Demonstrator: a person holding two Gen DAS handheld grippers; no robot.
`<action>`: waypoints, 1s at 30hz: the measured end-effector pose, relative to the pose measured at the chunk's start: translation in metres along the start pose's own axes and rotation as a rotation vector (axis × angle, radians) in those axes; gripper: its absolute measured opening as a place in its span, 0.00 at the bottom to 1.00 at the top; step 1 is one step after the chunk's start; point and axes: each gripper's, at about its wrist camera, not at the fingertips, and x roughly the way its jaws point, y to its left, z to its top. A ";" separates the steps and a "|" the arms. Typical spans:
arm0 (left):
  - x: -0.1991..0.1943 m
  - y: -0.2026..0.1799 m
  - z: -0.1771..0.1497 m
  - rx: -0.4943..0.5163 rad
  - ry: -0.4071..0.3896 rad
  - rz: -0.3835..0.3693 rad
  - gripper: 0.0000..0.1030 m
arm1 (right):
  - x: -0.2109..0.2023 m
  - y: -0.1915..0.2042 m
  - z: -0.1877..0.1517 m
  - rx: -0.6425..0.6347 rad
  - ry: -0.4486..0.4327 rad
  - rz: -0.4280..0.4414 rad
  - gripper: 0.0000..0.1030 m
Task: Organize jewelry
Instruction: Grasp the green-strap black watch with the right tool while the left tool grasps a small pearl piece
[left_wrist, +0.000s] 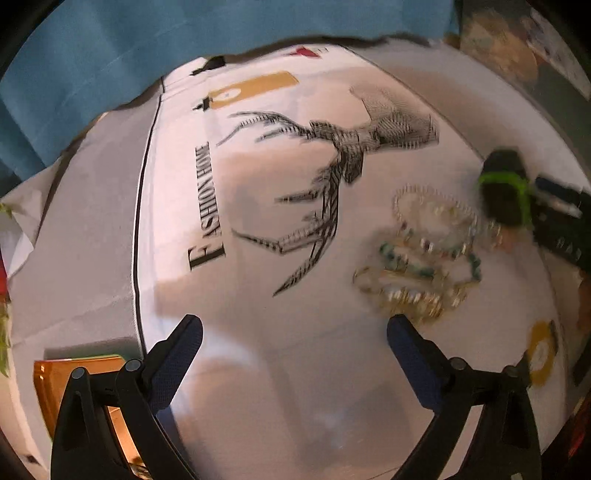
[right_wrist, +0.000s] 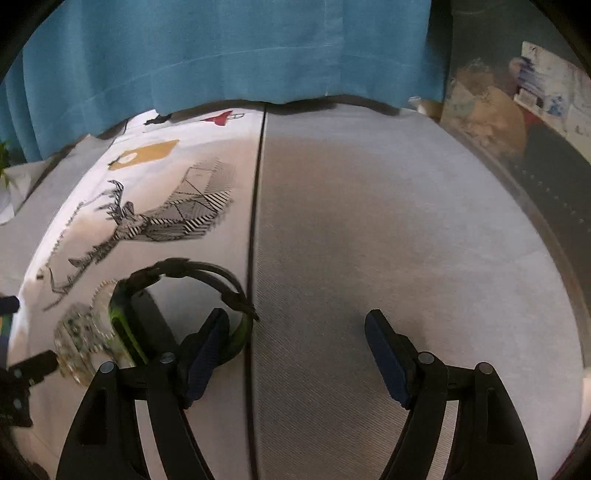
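Your jewelry (left_wrist: 421, 254) lies in a loose, tangled heap on the white printed cloth (left_wrist: 258, 350), toward the right in the left wrist view and just beyond your left gripper (left_wrist: 295, 328). The heap is blurred, but you can make out a ring of pale beads at its far side, a strand with green and white beads across the middle, and gold-coloured chain or links at the near edge, closest to your right fingertip. From the right wrist view the same heap sits at the far left, partly behind a black and green wrist strap (right_wrist: 184, 302) that rests on the cloth beside it.

Your left gripper's jaws stand wide apart with nothing between them, only bare cloth. Your right gripper (right_wrist: 295, 332) is also spread wide and empty, above the grey ribbed surface (right_wrist: 406, 240) to the right of the dark seam (well apart from the heap).

On the cloth you can read "FASHION HOME" in black capitals, running sideways next to a striped stag drawing (left_wrist: 332, 162). A mustard tag shape (left_wrist: 255, 88) is printed beyond it; any lettering there is too blurred to read. An orange box (left_wrist: 55, 384) sits at the lower left, and a teal curtain (right_wrist: 221, 55) hangs behind.
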 end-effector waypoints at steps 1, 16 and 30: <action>0.000 0.000 -0.002 0.013 -0.003 0.006 0.97 | -0.002 -0.001 -0.002 -0.008 -0.004 -0.009 0.74; -0.010 -0.014 0.023 0.040 -0.080 -0.114 0.78 | -0.006 -0.010 -0.009 0.007 -0.015 -0.013 0.75; 0.004 -0.024 0.037 0.203 -0.011 -0.293 0.04 | -0.007 0.004 -0.002 -0.061 -0.043 0.109 0.13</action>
